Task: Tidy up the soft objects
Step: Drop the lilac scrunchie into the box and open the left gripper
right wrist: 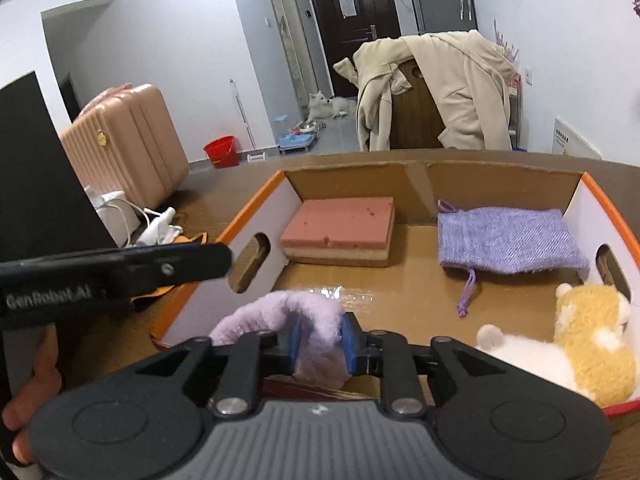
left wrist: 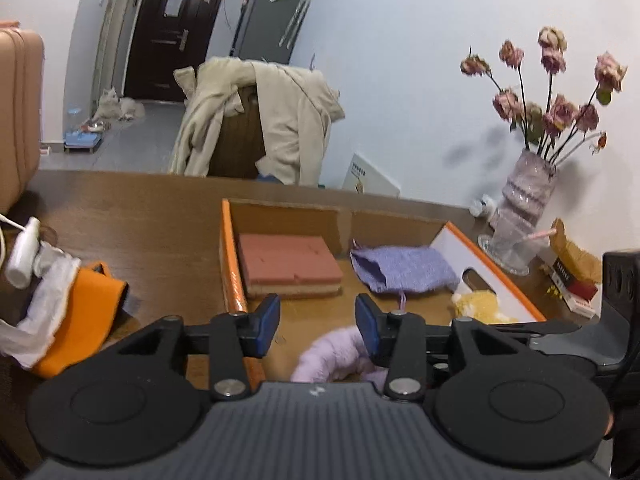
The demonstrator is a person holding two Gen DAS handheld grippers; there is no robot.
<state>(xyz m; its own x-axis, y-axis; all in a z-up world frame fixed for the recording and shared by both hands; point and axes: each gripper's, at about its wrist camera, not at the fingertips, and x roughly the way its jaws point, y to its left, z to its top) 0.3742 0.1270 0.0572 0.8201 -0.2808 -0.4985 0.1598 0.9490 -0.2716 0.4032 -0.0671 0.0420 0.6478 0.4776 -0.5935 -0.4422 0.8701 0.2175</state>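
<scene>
pinching a fluffy lilac plush piece (right wrist: 288, 312) between its 2 blue pads (right wrist: 347, 344), the right hand-held gripper (right wrist: 320, 346) hangs over the near end of an orange-rimmed cardboard box (right wrist: 256, 216). the plush arches up and to the left of the pads, with a thicker part squeezed between them. ahead of this hand-held gripper, at the far left of the box floor, lies a pink and tan foam block (right wrist: 340, 230); ahead and to the right lies a purple drawstring pouch (right wrist: 508, 240), its cord trailing back toward the hand-held gripper. just to the right, against the box's right wall, sits a yellow and white stuffed animal (right wrist: 576, 340).

the left hand-held gripper (left wrist: 318, 320) is spread wide, its 2 blue pads (left wrist: 266, 318) well apart and holding nothing. it sits above the box's left wall, whose orange rim (left wrist: 230, 256) runs forward under the left pad. the lilac plush shows just below and behind its right pad. ahead are the foam block (left wrist: 288, 262) and the pouch (left wrist: 404, 268), and to the right the stuffed animal (left wrist: 478, 306) peeks beside the box's right wall.

left of this hand-held gripper, on the brown desk (left wrist: 140, 216), lie an orange cloth (left wrist: 86, 320) and white crumpled plastic (left wrist: 44, 316). far right stands a glass vase of dried roses (left wrist: 528, 192).
</scene>
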